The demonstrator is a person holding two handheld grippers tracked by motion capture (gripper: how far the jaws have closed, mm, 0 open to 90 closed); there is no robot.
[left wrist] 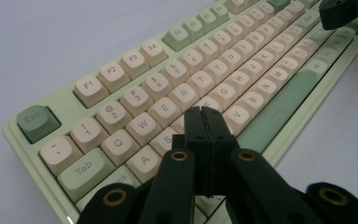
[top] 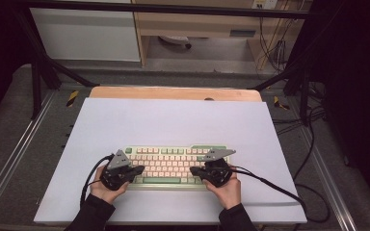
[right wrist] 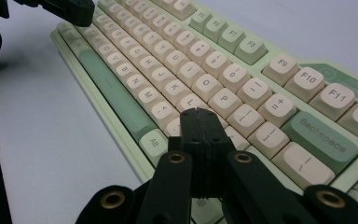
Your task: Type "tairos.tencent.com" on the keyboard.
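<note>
A pale green keyboard (top: 173, 166) with cream and green keys lies on the white sheet near the front edge. My left gripper (top: 137, 170) is over its left end, jaws shut together with nothing held; in the left gripper view the shut tips of the left gripper (left wrist: 203, 112) hover over the keyboard (left wrist: 135, 93) around the D and F keys. My right gripper (top: 194, 170) is over the right end, also shut and holding nothing. Its tips, the right gripper (right wrist: 200, 113), sit above the keyboard (right wrist: 205, 70) near the L key, left of Backspace.
The white sheet (top: 173, 120) covers a wooden table (top: 173, 92) inside a black frame. Cables (top: 279, 190) trail off to the right. Both hands (top: 226, 190) rest at the sheet's front edge. Each gripper view catches the other gripper at a top corner.
</note>
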